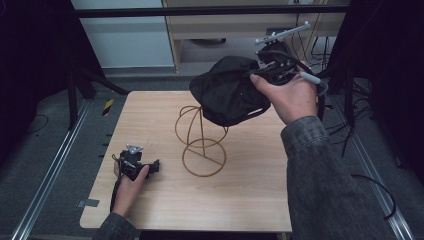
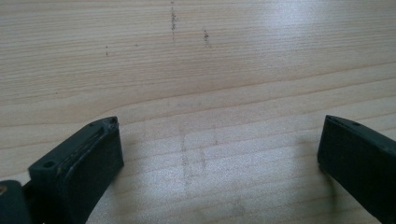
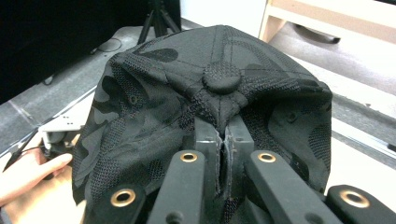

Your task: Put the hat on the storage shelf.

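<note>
Wooden table point(image 1: 250, 190) bears one wire stand point(image 1: 202, 137); right hand-held gripper point(image 3: 223, 140) pinches one cap point(image 3: 154, 107), left hand-held gripper point(image 2: 219, 154) spread.

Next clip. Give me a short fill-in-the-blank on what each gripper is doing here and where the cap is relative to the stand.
1. The right gripper is shut on the black ____.
2. The cap is held above the top of the wire ____.
3. The left gripper has its fingers ____, with nothing between them.
4. The left gripper lies low over the wooden ____.

Missing words: cap; stand; open; table
</note>
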